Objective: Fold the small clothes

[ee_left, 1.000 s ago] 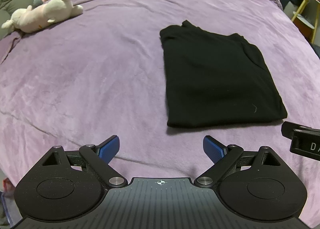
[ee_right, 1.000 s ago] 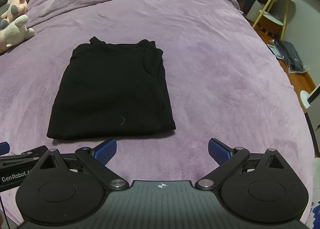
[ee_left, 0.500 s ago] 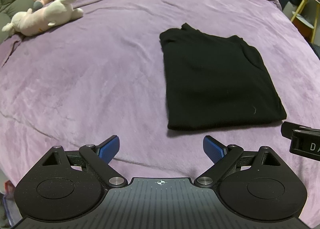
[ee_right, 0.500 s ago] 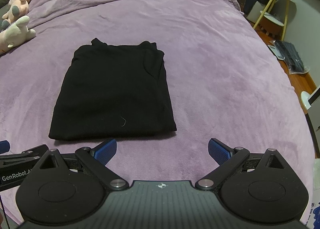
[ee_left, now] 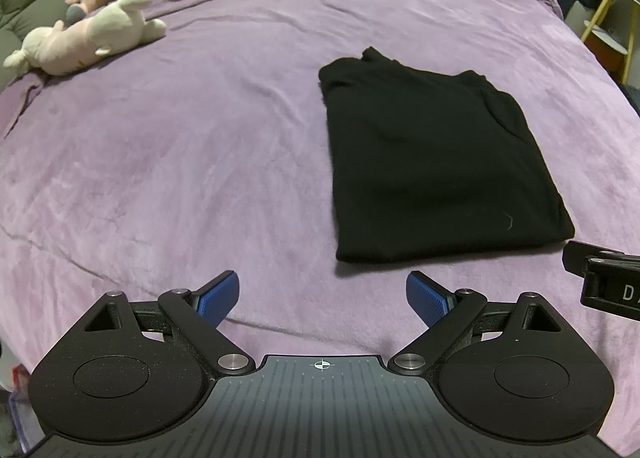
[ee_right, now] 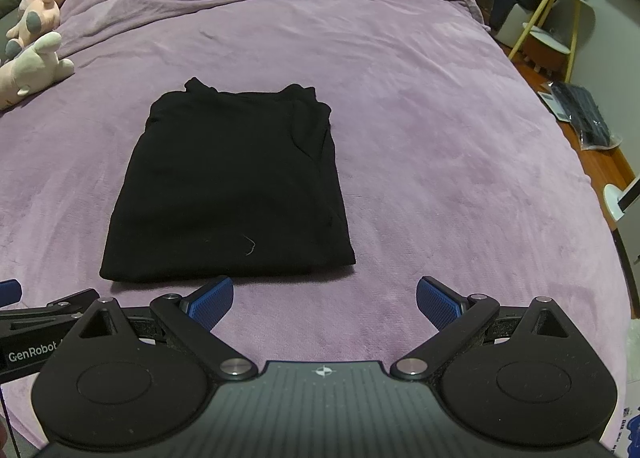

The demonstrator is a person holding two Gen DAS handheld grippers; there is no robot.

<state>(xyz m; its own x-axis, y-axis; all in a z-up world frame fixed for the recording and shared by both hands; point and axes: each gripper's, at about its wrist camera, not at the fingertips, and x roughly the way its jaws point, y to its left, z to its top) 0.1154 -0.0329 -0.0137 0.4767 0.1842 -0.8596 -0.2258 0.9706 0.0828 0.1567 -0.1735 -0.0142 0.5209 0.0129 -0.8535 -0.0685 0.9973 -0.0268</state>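
The left gripper (ee_left: 323,298) and right gripper (ee_right: 325,300) both hover wide open and empty over the near edge of the purple bed (ee_right: 440,138). Just beyond them the black garment (ee_right: 232,186) lies folded flat. Farther off, stuffed toys (ee_left: 88,38) rest at the left.

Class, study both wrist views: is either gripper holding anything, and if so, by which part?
Nothing is held. The left gripper and right gripper are both open, short of the folded black garment lying on the purple blanket.

Folded black garment (ee_left: 436,162) beyond spread left claw (ee_left: 323,298)
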